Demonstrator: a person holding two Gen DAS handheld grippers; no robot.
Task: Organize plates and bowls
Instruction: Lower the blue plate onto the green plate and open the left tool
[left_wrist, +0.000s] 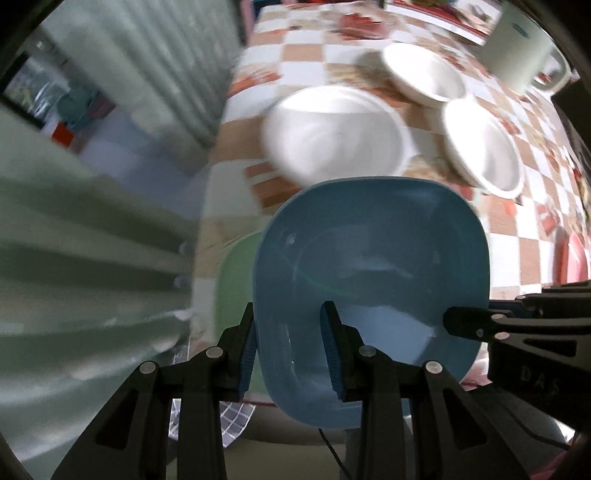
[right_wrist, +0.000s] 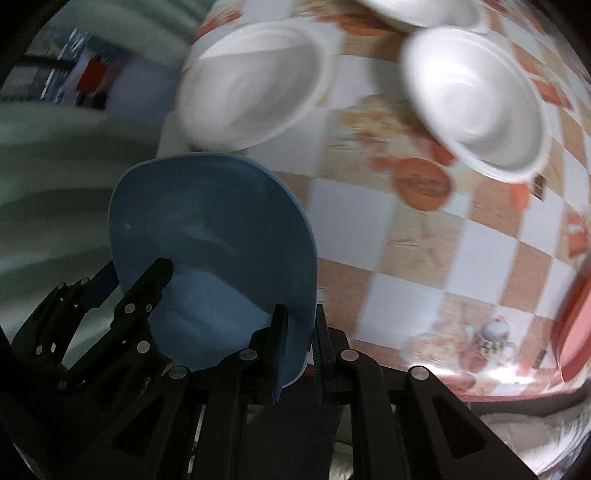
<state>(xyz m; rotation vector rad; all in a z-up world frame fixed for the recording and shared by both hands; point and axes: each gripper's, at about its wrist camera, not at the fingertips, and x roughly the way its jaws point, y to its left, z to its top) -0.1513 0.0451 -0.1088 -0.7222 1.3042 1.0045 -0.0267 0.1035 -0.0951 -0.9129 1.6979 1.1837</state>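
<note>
Black fingers with blue pads fill the bottom of both views, and both sets are clamped on one blue plate (left_wrist: 373, 266). From its own camera, the left gripper (left_wrist: 291, 347) pinches the plate's left rim, one finger outside the edge and one inside the dish. The right gripper (right_wrist: 297, 350) pinches the opposite rim in the same way, and its black body shows at the plate's right edge in the left view.

That plate is held tilted above a checkered tablecloth (left_wrist: 314, 70) of white and brown squares. Beyond the plate's far edge sit three white bowls: a large one (left_wrist: 334, 133) just past it, a second (left_wrist: 484, 147) to the right of that, and a third (left_wrist: 424, 74) farther back, touching or overlapping the second. A green plate (left_wrist: 236, 280) peeks out just beside the blue plate's left rim, partly hidden by it. A pink plate (left_wrist: 574, 258) lies well off to the right. A pale pot with a handle (left_wrist: 524, 48) stands behind the bowls.
</note>
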